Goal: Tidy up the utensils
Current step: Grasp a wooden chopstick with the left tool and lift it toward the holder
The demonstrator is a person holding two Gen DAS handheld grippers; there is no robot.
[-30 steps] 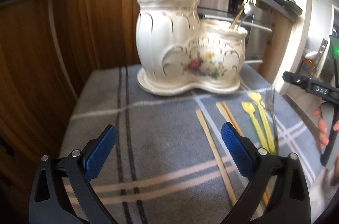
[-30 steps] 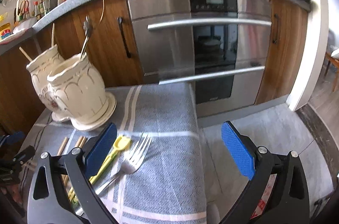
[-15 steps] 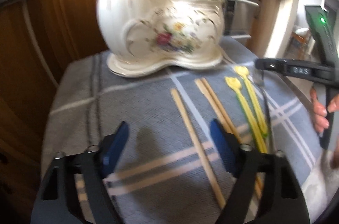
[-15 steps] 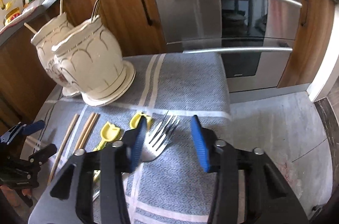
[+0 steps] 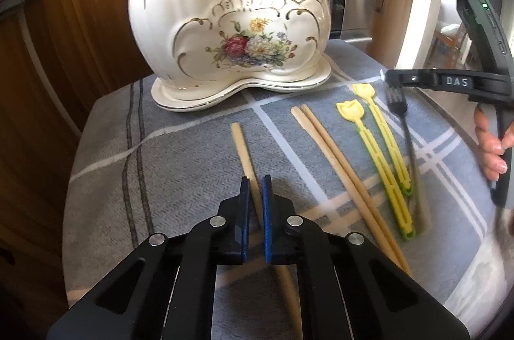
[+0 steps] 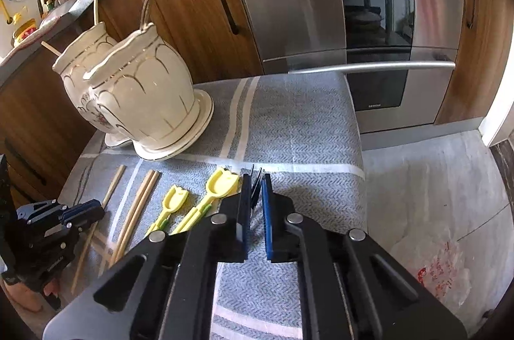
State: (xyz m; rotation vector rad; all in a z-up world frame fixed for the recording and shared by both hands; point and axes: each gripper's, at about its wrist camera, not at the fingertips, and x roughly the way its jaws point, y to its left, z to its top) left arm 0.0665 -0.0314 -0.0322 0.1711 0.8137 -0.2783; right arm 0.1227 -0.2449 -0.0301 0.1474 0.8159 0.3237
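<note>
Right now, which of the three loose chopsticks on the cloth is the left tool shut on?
The lone chopstick, lying by itself nearest the cloth's left side; the left tool is shut on it. The other two chopsticks lie side by side as a pair, ungripped.

Glossy ceramic holder (image 5: 225,28); matt woven cloth (image 5: 180,153); wooden chopsticks (image 5: 334,160); yellow plastic picks (image 5: 379,153); brushed-steel oven (image 6: 353,28).

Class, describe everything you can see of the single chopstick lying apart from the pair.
The single chopstick is a pale, wood-like, slim straight stick lying flat on the grey striped cloth, left of the chopstick pair. Its blunt end points toward the ceramic holder without touching it. The left gripper is closed around its middle, blue pads on both sides.
</note>
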